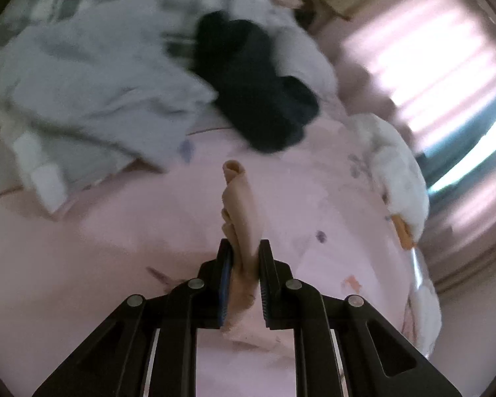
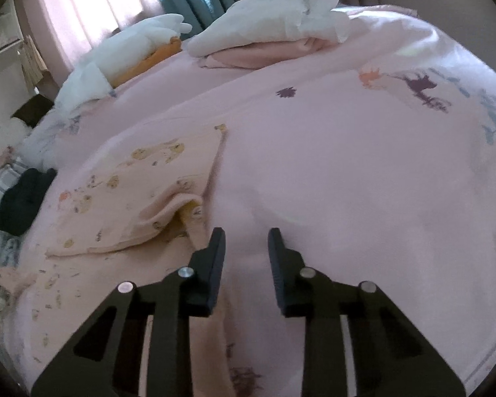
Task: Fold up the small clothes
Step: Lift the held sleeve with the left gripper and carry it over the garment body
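My left gripper [image 1: 244,248] is shut on a bunched strip of peach cloth [image 1: 239,205] that sticks up past the fingertips, held above the pink bedspread [image 1: 115,248]. My right gripper [image 2: 246,235] is open and empty, low over the pink bedspread [image 2: 347,182]. Just left of its fingertips lies a small peach printed garment [image 2: 132,198], partly folded, with one edge curled up near the left finger. More of the same peach printed cloth [image 2: 49,284] spreads toward the lower left.
A dark garment [image 1: 258,89] and a grey plaid cloth [image 1: 92,76] lie at the far side of the bed; both also show at the left edge [image 2: 23,198]. White goose plush toys [image 1: 396,172] [image 2: 271,23] rest by the curtains [image 2: 92,3].
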